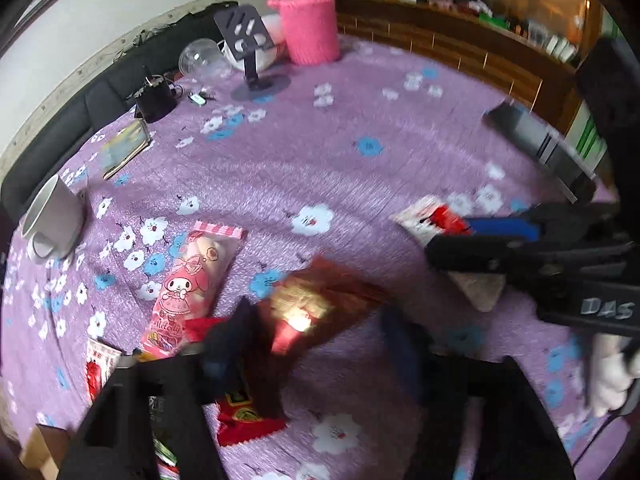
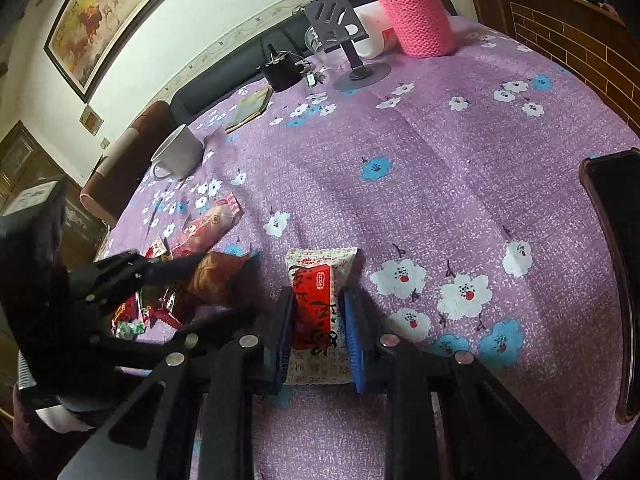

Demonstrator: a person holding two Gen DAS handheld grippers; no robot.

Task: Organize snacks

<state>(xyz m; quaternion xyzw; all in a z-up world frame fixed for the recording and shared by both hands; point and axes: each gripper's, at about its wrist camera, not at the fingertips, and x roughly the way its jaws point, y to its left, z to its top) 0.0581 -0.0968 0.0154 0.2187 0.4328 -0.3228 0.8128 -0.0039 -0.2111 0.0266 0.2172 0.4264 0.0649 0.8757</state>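
We pinch a red-and-white snack packet [image 2: 318, 316] in our right gripper [image 2: 318, 336]. Our left gripper [image 1: 316, 344], half-spread, straddles a blurred brown packet [image 1: 316, 300]; next comes grouping them

Purple tablecloth [image 2: 460, 168] with white and blue flowers — pink knitted bottle sleeve [image 2: 418, 16], red-and-white snack packet [image 2: 318, 304]

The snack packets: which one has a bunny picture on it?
The long pink packet lying flat on the purple flowered tablecloth. It shows a pink-hooded cartoon bunny; the white-and-red packet has only writing.
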